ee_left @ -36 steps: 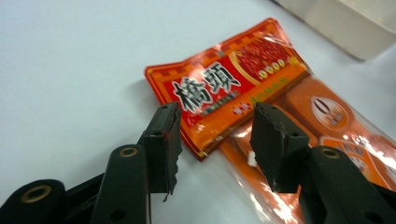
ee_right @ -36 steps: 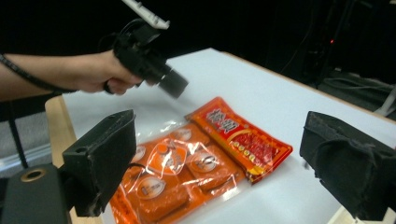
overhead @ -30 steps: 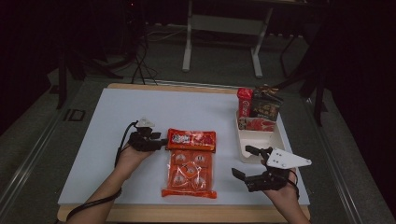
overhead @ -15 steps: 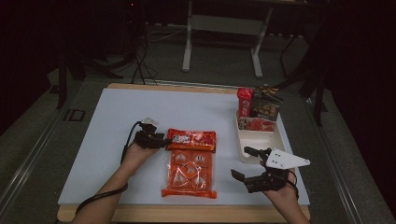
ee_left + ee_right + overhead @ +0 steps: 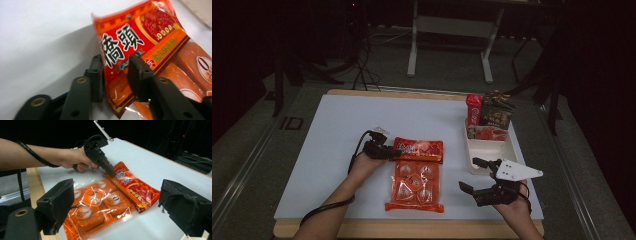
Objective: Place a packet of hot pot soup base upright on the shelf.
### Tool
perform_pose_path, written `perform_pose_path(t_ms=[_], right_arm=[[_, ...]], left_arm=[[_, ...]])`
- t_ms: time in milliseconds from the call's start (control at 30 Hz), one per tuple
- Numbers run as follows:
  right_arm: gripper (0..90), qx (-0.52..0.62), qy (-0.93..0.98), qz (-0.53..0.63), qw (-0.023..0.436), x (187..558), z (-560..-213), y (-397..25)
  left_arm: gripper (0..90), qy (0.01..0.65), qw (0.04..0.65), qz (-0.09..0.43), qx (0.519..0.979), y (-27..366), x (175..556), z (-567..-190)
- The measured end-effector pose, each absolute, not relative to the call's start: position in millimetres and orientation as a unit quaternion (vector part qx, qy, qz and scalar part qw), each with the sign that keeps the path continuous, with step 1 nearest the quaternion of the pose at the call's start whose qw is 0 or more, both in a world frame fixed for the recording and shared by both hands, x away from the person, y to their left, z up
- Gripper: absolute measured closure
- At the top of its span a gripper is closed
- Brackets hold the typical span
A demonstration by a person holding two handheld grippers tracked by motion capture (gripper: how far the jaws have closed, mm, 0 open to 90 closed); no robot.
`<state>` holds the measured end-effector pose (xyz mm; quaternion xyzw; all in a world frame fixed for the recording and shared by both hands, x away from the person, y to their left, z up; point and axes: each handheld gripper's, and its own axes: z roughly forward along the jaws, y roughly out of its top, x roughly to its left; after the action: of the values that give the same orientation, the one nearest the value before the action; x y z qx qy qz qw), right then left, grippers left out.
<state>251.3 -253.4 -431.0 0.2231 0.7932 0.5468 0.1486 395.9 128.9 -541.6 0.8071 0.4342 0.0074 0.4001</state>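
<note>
Orange snack packet [image 5: 416, 177] lies lengthwise, red header away; left tool [image 5: 393, 153] pinches header corner.

Snack bag [image 5: 415, 175] orange, red header, black characters; table [image 5: 327, 140] white; grippers black

The snack packet [image 5: 416, 173] lies flat on the surface [image 5: 327, 135], between the two claws. The left claw [image 5: 398, 153] sits at its far left corner, the right claw [image 5: 472, 176] apart to its right, with the tray [image 5: 490, 149] just behind that claw.
</note>
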Motion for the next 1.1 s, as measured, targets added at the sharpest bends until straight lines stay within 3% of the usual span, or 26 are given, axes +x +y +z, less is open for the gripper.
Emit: perform_pose_path(t_ms=[167,300,600,1100], right_arm=[[12.8,0.226,0.794,0.545,0.148,252,-431,-253],[12.8,0.226,0.794,0.544,0.147,253,-432,-253],[13.0,0.232,0.793,0.543,0.150,253,-432,-254],[13.6,0.242,0.787,0.548,0.150,254,-429,-255]], left_arm=[[77.4,0.435,0.389,0.015,0.812,121,394,-539],[88.0,0.425,0.365,0.049,0.827,114,390,-534],[89.6,0.409,0.369,0.089,0.830,111,381,-528],[89.8,0.370,0.455,0.109,0.803,121,354,-476]])
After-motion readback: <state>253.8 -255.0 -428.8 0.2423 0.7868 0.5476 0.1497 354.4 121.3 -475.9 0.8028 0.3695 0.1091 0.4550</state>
